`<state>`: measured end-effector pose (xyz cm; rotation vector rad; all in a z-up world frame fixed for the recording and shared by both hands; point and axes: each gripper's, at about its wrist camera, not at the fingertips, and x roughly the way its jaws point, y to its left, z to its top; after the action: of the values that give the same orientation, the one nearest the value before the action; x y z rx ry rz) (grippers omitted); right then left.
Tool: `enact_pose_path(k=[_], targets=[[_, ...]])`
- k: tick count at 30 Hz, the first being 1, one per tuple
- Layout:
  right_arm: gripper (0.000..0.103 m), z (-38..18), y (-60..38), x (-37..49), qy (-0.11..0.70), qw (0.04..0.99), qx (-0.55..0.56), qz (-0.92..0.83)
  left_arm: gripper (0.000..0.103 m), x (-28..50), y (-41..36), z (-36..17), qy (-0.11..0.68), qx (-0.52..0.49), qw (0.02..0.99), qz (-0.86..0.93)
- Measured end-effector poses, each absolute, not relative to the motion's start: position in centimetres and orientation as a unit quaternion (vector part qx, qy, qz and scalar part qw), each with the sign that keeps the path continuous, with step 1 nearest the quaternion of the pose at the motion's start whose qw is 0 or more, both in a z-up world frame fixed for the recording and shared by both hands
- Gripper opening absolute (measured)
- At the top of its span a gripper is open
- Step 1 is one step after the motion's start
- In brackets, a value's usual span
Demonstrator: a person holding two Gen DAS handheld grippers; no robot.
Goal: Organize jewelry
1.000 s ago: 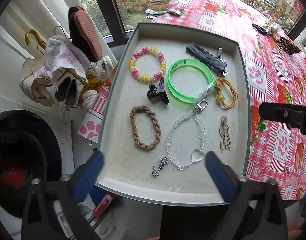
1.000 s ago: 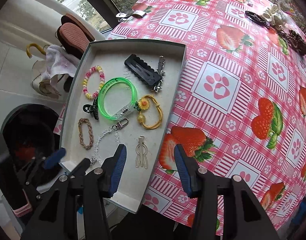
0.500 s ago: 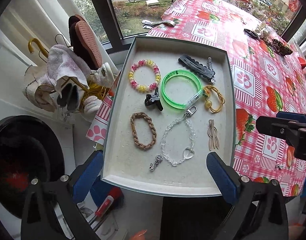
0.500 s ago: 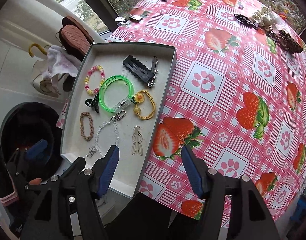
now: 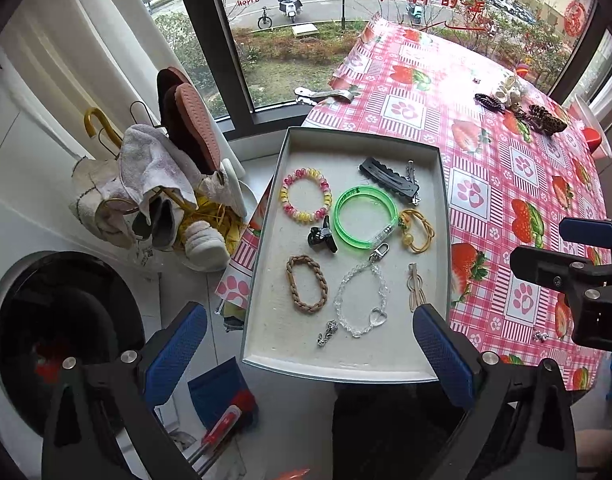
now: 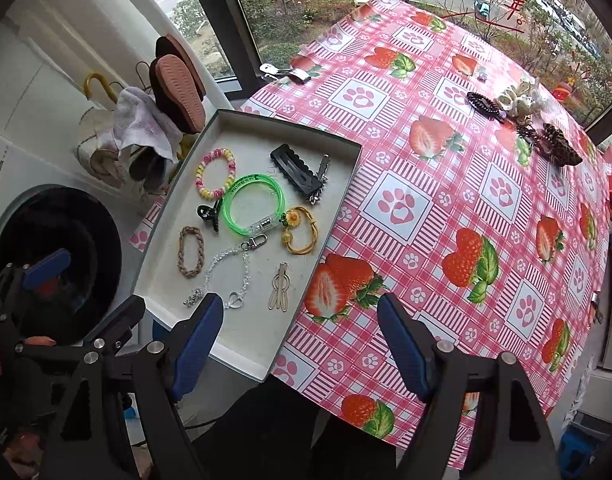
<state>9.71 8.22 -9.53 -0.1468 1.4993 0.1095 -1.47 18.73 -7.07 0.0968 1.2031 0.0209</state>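
Left wrist view: both grippers' jaws gape wide, empty. Your left gripper (image 5: 309,354) faces the clear bead chain bracelet (image 5: 359,298): light, limp, slippery; pinch its metal clasp.

- You're in a home, on what looks like a laundry balcony.
- At near left sits a front-loading washing machine (image 5: 54,332).
- Beyond it, slippers (image 5: 186,128) and a towel (image 5: 154,164) hang on a rack.
- The table wears a strawberry-print tablecloth (image 6: 445,200); the far window (image 5: 306,20) faces a street.
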Motion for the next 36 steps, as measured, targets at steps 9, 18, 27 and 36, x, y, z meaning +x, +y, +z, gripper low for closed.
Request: enact_pose_path(k=[9,18,27,36], targets=[[0.084,-7.1,8.8,9.2,0.669,0.739,-0.069,0.052,0.103,-2.5,18.7,-5.3,0.58,0.049,0.813,-0.007],[0.103,-4.1,9.7,8.7,0.654,0.75,-0.091,0.045,0.103,-3.8,19.7,-3.0,0.579,0.036,0.814,-0.002],[0.103,-1.6,10.3,8.0,0.626,0.768,-0.13,0.035,0.103,-4.8,19.3,-1.7,0.576,0.041,0.816,0.007],[0.103,-1.3,10.6,8.1,0.625,0.767,-0.135,0.049,0.103,-5.2,18.7,-1.5,0.571,0.051,0.819,0.016]])
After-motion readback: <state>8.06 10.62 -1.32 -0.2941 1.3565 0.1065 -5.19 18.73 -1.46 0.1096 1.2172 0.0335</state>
